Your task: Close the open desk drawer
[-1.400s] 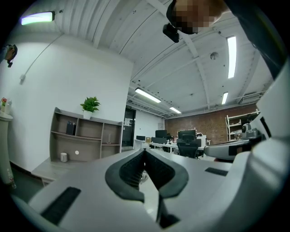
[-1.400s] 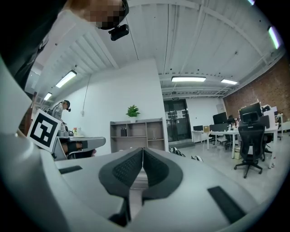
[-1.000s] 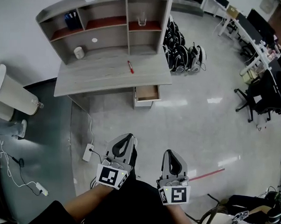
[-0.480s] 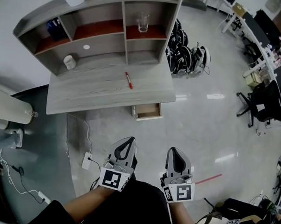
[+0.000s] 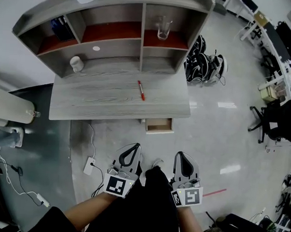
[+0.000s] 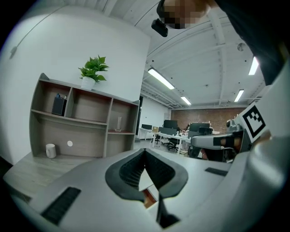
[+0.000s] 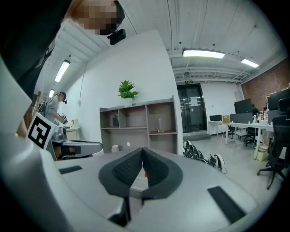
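A white power strip [image 5: 90, 166] lies on the floor at left. My left gripper [image 5: 133, 147], grey with a square-marker cube, hangs above the pale floor, its jaws pressed together on nothing. Ahead, a red pen [image 5: 141, 90] rests on the grey wood-grain desk [image 5: 88, 101]. The small tan-lined drawer [image 5: 159, 125] stands pulled out beneath the desk's front edge, near its right end, well apart from both grippers. My right gripper [image 5: 181, 155] is likewise closed and empty.
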Tool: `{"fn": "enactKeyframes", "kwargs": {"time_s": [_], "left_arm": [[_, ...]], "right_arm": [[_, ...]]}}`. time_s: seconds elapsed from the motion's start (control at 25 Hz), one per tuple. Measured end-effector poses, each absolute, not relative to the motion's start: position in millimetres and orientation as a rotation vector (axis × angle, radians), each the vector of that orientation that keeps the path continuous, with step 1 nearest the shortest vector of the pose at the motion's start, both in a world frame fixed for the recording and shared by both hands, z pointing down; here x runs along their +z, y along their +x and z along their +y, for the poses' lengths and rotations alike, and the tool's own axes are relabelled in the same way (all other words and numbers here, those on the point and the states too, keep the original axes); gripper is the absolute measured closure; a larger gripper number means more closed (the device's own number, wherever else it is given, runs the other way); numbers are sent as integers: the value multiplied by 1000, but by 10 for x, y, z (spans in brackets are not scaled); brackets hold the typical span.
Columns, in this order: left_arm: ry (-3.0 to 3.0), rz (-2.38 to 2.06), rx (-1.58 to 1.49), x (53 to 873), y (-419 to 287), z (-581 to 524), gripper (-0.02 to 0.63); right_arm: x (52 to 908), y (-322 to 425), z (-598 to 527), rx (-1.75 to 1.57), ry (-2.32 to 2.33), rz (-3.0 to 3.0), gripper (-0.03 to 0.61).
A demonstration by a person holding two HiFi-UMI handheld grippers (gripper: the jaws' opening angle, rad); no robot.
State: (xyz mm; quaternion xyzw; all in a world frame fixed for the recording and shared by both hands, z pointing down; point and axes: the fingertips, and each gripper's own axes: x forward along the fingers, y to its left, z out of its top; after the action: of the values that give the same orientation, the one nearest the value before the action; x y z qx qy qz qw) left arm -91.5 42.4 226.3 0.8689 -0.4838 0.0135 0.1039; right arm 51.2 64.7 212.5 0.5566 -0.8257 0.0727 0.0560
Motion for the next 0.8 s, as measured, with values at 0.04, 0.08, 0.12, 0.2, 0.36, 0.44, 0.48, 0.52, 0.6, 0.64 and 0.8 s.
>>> {"fn": "enactKeyframes", "kwargs": {"time_s": [0.04, 0.08, 0.12, 0.2, 0.36, 0.44, 0.48, 0.52, 0.6, 0.64, 0.8], "left_arm": [[2556, -1436, 54, 2310, -929, 386, 601], [2548, -1447, 66, 2357, -931, 350, 601], [2539, -1455, 77, 2405, -920, 322, 601], [2540, -1454, 101, 2513, -866, 286, 601], [2543, -1477, 144, 2782, -786, 244, 601], [2503, -1505, 170, 2983, -771, 220, 601], [2488, -1511, 181, 3086, -758, 202, 601], [2478, -1510, 192, 3183, -739, 180, 601], [2458, -1499, 207, 3362, -694, 132, 601], [2445, -1495, 216, 3455, -671, 105, 601], [2402, -1502, 233, 3859, -607, -45, 601]], "right_arm": [[2175, 524, 602, 222, 1682, -2501, 563], [2227, 544, 556, 223, 1674, -2497, 562], [2282, 571, 513, 226, 1663, -2494, 561], [2403, 631, 438, 251, 1640, -2490, 561], [2703, 740, 321, 316, 1594, -2499, 561], [2874, 798, 247, 297, 1557, -2506, 561], [2960, 833, 204, 283, 1546, -2508, 561], [3044, 875, 159, 270, 1545, -2506, 561], [3200, 973, 60, 245, 1559, -2486, 561], [3281, 1016, 6, 240, 1562, -2474, 561], [3659, 1101, -163, 244, 1536, -2450, 561]]}}
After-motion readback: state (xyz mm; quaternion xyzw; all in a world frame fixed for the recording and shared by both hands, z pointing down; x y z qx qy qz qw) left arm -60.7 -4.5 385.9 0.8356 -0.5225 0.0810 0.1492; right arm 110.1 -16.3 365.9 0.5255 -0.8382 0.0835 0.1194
